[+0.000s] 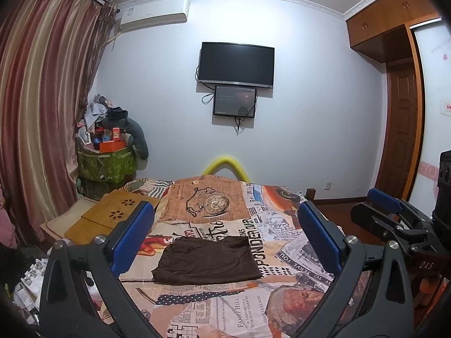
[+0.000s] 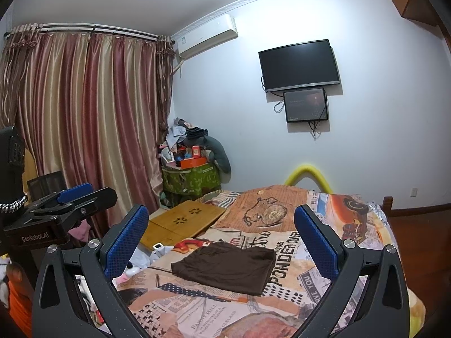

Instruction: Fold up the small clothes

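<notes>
Both the left claw [image 1: 224, 239] and right claw [image 2: 221, 242] stand wide open, empty, above the bed [image 1: 293, 256], where the brown garment [image 1: 207, 259] lies as a flat rectangle, either awaiting another fold or finished; any further fold requires matched edges.

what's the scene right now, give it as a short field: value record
garment: brown cloth, folded into a flat rectangle
surface: newspaper-print bedspread
left gripper: open, empty, above the bed
right gripper: open, empty, above the bed
contact: neither gripper touches the cloth
beside cloth: wooden lap tray at the bed's left edge
wall: dark TV, smaller screen beneath
</notes>
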The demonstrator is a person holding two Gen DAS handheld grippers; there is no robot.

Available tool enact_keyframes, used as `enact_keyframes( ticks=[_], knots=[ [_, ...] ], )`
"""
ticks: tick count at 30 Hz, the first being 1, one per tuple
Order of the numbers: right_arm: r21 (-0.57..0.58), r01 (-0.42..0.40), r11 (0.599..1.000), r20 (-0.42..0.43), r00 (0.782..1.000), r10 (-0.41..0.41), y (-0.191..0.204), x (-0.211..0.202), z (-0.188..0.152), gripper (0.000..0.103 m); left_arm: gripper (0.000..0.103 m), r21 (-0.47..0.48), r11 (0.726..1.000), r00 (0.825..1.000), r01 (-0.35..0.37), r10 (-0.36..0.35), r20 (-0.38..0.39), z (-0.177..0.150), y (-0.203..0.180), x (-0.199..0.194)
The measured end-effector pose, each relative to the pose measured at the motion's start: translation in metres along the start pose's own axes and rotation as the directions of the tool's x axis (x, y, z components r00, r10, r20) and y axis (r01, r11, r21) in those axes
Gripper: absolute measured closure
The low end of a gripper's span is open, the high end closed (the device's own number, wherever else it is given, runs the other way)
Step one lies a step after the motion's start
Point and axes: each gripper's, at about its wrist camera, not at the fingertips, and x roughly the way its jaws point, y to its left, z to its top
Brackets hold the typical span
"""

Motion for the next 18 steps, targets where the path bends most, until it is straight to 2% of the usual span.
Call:
enact_keyframes(
  ticks=[18],
  knots=[
    [0.014, -0.001, 1.000, -0.012, 1.000, 0.001, -0.0008, 0.0027, -0.0018, 0.000, 0.000, 0.009, 1.000, 1.000, 0.018, -0.018, -0.002, -0.0015, 0.0007, 0.0007]
  ],
)
